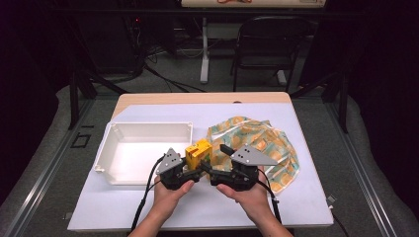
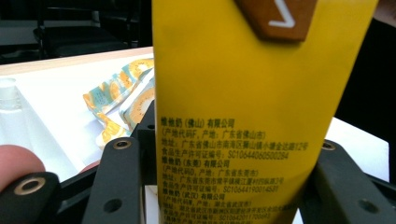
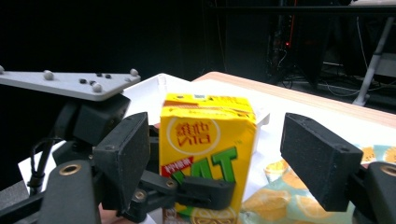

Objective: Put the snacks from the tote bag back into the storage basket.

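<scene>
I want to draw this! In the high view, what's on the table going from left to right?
White tray → left gripper → yellow drink carton → right gripper → orange-patterned cloth.

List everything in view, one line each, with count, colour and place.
Drink carton: one, yellow, held above the table between the two tongs, upside down.
Bin: one, white, open, table's left.
Patterned cloth: one, orange and pale green, crumpled, table's right.
Table: one, white top with wooden far edge.
Chair: one, black, beyond the table.
Left tongs: black, shut on the carton.
Right tongs: black, open, jaws either side of the carton.
Hands: two, at the near edge.
</scene>
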The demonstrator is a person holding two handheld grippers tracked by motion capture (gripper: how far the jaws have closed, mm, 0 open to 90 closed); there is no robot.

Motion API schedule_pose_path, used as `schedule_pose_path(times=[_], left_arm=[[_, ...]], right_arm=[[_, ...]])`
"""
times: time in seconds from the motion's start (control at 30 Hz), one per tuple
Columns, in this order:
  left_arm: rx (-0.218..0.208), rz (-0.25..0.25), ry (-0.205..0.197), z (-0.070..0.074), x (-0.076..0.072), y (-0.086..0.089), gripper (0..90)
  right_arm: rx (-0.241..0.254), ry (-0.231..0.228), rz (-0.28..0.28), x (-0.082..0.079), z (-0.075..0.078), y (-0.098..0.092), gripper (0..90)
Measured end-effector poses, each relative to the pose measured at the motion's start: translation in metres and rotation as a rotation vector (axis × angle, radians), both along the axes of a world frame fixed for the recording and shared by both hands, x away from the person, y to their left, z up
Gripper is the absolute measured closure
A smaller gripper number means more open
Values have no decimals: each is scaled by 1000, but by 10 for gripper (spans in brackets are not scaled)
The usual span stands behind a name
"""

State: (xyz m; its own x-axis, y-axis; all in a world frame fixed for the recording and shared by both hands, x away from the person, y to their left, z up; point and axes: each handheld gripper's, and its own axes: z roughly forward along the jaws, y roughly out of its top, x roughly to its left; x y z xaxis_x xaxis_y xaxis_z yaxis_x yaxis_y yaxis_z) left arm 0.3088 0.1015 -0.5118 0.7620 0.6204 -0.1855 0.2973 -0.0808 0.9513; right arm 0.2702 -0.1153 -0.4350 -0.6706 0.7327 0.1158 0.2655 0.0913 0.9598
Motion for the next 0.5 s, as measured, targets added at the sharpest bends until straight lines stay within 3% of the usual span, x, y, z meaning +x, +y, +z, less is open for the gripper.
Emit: schedule_pose_path(times=[0.27,0.3,0.37,0.5], left_arm=[[-15,4,-5,2,0,4,516],[-9,26,-11,2,-1,5,516],[-12,8,-6,4,-1,7,515],[-8,39,-20,5,-2,10,515]], right_arm=[[-9,13,-30,2,-6,-11,236],[-11,14,-35,2,-7,-13,235],[-11,15,-43,3,-10,-17,234],[-14,23,-62,3,-16,-26,228]])
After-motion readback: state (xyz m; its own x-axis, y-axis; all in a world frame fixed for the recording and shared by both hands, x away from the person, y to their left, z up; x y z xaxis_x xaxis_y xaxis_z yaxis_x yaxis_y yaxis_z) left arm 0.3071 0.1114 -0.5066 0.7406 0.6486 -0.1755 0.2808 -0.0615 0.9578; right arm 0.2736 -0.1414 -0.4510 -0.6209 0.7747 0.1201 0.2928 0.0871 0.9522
